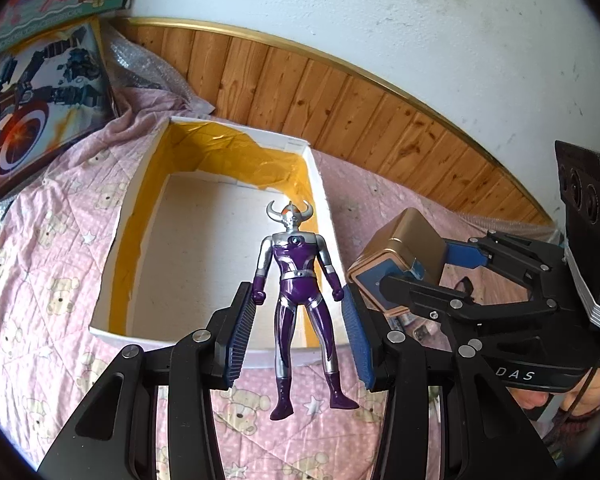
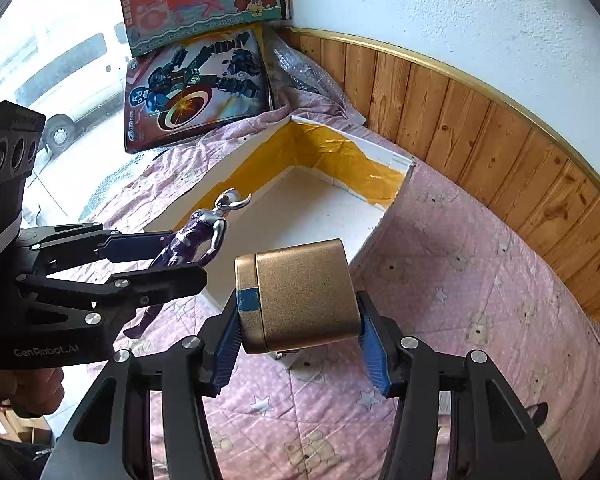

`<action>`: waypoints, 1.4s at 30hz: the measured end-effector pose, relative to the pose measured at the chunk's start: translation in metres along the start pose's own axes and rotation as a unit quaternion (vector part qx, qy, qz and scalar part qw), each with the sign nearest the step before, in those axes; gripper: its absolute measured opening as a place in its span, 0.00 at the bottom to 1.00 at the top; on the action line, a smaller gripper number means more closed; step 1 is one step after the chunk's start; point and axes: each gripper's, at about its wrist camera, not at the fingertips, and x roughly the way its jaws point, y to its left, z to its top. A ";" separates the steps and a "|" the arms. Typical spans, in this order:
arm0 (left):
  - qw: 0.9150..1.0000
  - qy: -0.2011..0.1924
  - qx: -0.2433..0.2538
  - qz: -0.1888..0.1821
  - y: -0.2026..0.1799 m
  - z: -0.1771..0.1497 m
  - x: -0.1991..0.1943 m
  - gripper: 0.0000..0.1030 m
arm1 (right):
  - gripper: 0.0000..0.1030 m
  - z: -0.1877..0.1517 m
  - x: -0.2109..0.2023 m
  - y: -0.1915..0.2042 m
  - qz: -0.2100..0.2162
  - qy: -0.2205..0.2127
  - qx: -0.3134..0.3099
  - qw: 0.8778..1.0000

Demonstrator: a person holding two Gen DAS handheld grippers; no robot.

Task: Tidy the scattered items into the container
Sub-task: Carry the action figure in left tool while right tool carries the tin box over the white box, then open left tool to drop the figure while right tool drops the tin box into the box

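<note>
My left gripper [image 1: 299,316] is shut on a purple and silver horned action figure [image 1: 298,292], pads against its hands, and holds it above the near edge of the white box [image 1: 140,208] with yellow-lined walls. The figure [image 2: 198,236] and left gripper [image 2: 160,256] also show in the right wrist view. My right gripper [image 2: 300,336] is shut on a gold tin [image 2: 300,292] with a blue patch, held above the pink quilt just right of the box [image 2: 380,152]. The tin [image 1: 396,252] and right gripper [image 1: 424,276] show in the left wrist view.
The box lies on a pink bear-print quilt [image 2: 480,280] against a wooden wall panel [image 1: 340,100]. Two toy boxes [image 2: 196,80] lean at the far left beside bubble wrap [image 1: 144,64]. Small items lie on the quilt under the tin [image 1: 416,326].
</note>
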 end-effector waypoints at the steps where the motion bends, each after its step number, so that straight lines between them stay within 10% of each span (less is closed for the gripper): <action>1: 1.000 0.002 -0.004 0.001 0.004 0.005 0.002 0.44 | 0.53 0.007 0.004 -0.002 0.001 0.001 -0.001 1.000; 32: 0.974 0.170 -0.123 0.085 0.106 0.112 0.202 0.49 | 0.54 0.128 0.191 -0.048 -0.050 0.102 -0.126 0.986; 42: 0.983 0.135 -0.077 0.097 0.092 0.122 0.173 0.54 | 0.66 0.130 0.179 -0.074 -0.058 0.074 -0.067 0.993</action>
